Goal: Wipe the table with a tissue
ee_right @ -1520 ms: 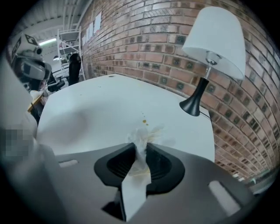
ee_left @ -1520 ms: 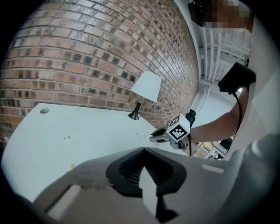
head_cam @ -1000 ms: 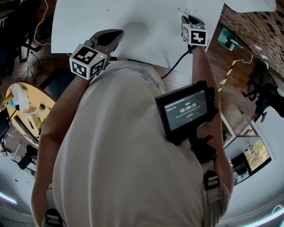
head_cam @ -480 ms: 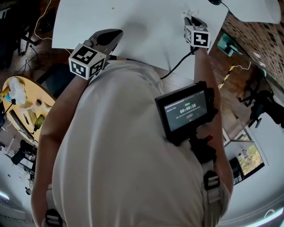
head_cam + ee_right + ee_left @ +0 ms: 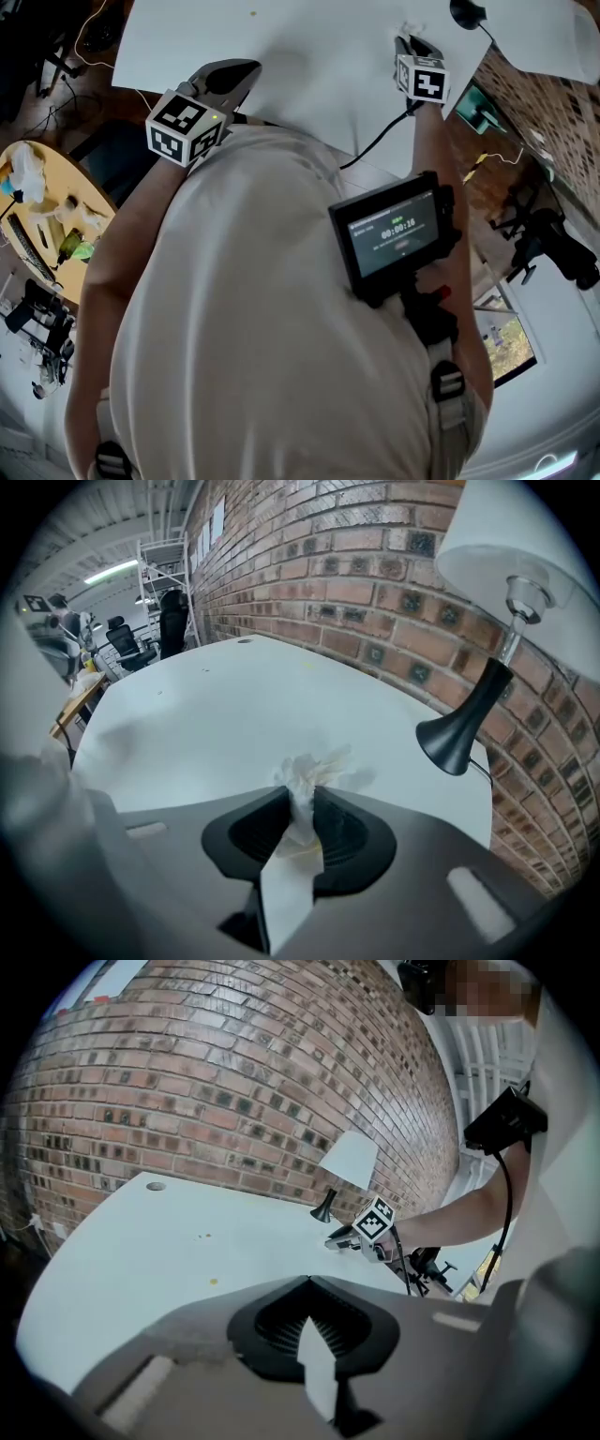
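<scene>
Tissue [image 5: 309,766]: one, a crumpled white wad pinched in the right gripper [image 5: 300,794], whose jaws are closed on its middle with only the paper's thickness between the pads. Its long axis runs along the jaws. The ruffled end sticks out past the tips, pointing forward and down at the white table [image 5: 216,705], and a flatter tail trails back between the jaws. Whether the ruffled end touches the tabletop cannot be told.

In the head view this gripper sits at the table's far right, close to the right-hand edge. The black foot of the single lamp [image 5: 469,724] stands just to its right, with the brick wall [image 5: 356,574] behind. Leftward the tabletop is wide and bare apart from three tiny yellowish specks [image 5: 214,1281].

The left gripper [image 5: 308,1277] holds nothing: its jaws meet at the tips. It hangs over the table's near edge on the left, well apart from the right one.
</scene>
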A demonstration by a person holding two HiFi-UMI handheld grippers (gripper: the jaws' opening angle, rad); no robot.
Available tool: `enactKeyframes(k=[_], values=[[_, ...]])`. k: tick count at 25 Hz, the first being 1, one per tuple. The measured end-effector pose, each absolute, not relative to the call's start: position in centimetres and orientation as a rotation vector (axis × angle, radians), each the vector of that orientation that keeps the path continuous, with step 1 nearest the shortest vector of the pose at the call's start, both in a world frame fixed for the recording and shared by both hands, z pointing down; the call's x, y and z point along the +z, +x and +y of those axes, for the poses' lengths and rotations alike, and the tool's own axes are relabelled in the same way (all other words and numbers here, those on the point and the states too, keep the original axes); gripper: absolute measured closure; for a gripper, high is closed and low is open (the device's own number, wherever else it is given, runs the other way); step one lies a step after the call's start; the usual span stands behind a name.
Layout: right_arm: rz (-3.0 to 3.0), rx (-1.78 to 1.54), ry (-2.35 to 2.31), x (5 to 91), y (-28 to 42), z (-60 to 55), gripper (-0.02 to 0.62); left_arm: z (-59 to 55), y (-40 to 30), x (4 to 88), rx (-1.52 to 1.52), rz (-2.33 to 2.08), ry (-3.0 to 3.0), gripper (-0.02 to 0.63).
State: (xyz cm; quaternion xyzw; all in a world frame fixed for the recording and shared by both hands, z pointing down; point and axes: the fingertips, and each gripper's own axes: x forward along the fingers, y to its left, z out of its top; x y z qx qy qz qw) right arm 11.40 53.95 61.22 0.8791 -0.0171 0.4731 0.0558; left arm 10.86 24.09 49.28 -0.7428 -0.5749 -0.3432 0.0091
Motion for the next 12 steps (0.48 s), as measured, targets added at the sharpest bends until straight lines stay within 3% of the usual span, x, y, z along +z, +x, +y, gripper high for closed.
enactKeyframes(k=[12], values=[[-0.125,1.359,2.608,60.8,15.7,52.4,0.510,23.3,10.9,49.6,-1.097,-1.751,-2.362,0.601]])
